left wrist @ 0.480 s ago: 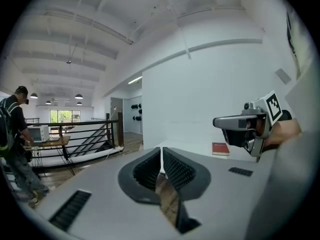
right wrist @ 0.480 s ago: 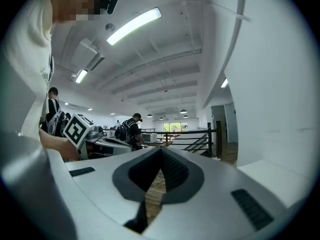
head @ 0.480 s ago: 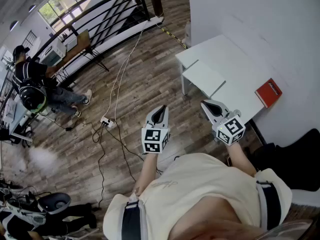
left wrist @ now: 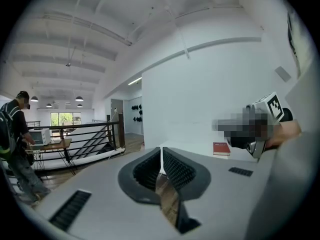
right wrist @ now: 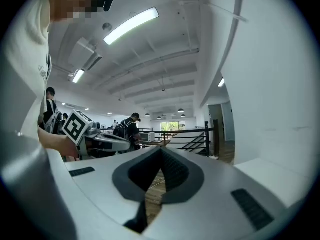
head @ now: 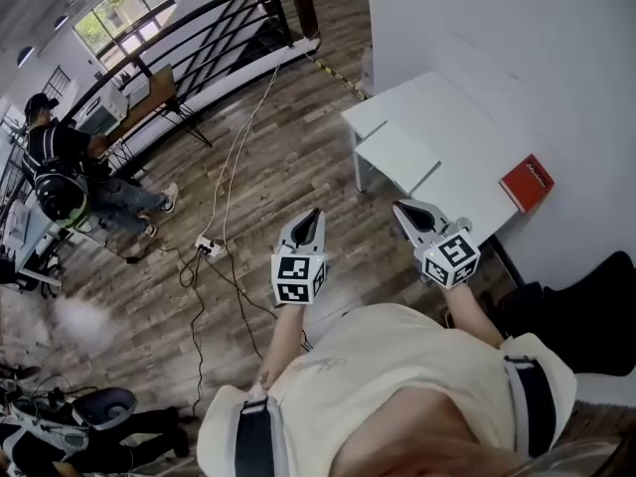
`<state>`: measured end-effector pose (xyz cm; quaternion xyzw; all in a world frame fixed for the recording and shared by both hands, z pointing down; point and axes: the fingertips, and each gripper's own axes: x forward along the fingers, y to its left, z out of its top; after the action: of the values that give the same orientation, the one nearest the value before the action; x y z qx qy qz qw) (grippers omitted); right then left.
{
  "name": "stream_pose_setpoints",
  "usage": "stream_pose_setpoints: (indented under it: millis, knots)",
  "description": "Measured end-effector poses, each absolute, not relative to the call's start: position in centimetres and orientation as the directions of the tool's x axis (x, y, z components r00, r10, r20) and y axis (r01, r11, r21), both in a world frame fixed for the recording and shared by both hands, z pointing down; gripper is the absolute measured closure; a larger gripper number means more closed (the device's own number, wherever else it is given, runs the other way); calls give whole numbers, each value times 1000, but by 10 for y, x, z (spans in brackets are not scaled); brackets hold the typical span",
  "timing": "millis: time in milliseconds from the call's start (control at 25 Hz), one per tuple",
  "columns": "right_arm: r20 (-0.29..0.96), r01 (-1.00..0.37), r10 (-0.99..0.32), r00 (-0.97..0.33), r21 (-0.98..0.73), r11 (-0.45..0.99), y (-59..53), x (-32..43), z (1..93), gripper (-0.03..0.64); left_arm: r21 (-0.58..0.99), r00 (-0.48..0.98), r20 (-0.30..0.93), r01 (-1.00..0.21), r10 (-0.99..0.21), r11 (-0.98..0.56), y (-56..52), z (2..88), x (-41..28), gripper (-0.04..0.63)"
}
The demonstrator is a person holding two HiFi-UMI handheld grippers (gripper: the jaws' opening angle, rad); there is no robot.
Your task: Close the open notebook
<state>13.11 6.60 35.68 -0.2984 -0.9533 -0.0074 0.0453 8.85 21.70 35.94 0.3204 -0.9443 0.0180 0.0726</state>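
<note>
A red notebook (head: 528,183) lies on the right end of a white table (head: 437,127) against the wall; its cover looks shut from here. The left gripper view shows the notebook (left wrist: 221,148) small and far ahead. My left gripper (head: 313,215) hangs over the wood floor short of the table, jaws shut and empty, as in its own view (left wrist: 161,151). My right gripper (head: 400,207) is held beside it near the table's front edge, well short of the notebook. Its jaws (right wrist: 160,151) are shut on nothing.
A lower white bench (head: 397,155) stands in front of the table. Cables and a power strip (head: 209,247) trail across the wood floor (head: 278,157). A black railing (head: 199,38) runs along the far side. A person with a backpack (head: 60,167) stands at the far left. Something black (head: 586,306) sits right of me.
In the head view both grippers, the table and the notebook sit slightly further left and up. Both pairs of jaws are as before.
</note>
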Motion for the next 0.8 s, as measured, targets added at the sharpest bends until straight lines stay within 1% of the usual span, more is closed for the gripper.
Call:
stream_pose_setpoints:
  millis: [160,200,240,280,560,800]
  knots:
    - [88,560,559,-825,-17,829,62,132,359,609,48,-764,151,-628,-627,777,212,364,92,568]
    - [92,557,556,-826,-18,830,62,132,359,609,53,-761,159,-629,-629,775,212,367,92,556]
    - [96,557,556,-826,-18,830,62,133,359,609,53,-761,169,-627,-626,777,213,369,91,408]
    - [99,558,557,-825,-16,830,63,133,360,609,51,-764,176,-622,-620,781,215,371,90,304]
    - [125,553,550,-826,-6,833,67,133,366,609,42,-775,163,-613,-611,789,225,375,87,305]
    - [150,553,545,-825,11,833,76,118,374,609,63,-774,148,-614,-616,787,233,378,69,305]
